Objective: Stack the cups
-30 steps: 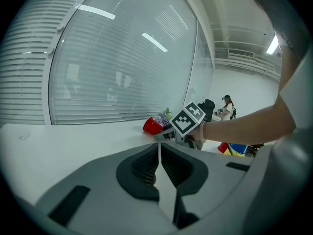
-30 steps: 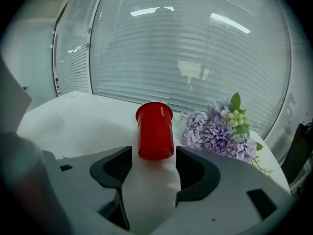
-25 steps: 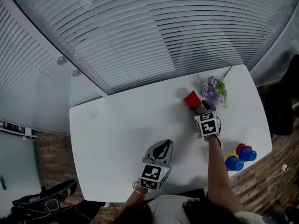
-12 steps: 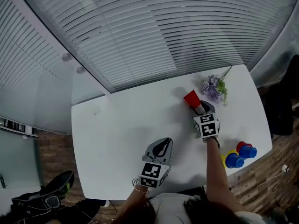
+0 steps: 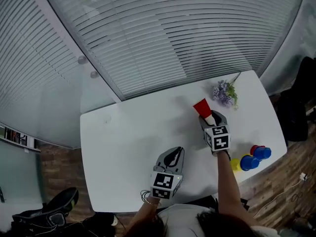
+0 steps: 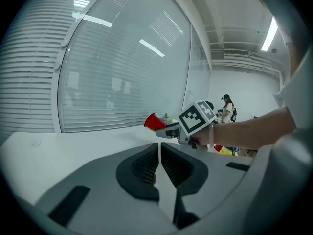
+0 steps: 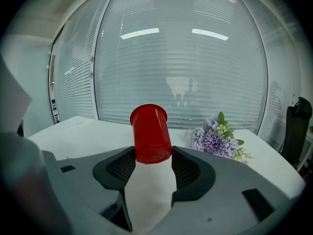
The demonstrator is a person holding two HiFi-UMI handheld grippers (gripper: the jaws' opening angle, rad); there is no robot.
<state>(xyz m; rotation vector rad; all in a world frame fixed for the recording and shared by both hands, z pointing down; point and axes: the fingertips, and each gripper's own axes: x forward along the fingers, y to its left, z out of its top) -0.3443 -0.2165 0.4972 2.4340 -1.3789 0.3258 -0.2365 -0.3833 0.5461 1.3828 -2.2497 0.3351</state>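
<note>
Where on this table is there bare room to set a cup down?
Bare: the left half of the white table, from the left gripper out to the left edge, and the strip between the two grippers. Crowded: the right end: purple flowers, the right gripper, jaws just closed on the red cup, and a cluster of cups at the near edge.

The red cup (image 7: 149,132) looked like smooth, glossy plastic; the table (image 5: 123,142) had a smooth, matt white top; the left gripper (image 6: 159,146) was matt grey plastic, its pads (image 6: 145,168) dark and finely ribbed; the purple flowers (image 7: 212,142) had soft, matt petals.
</note>
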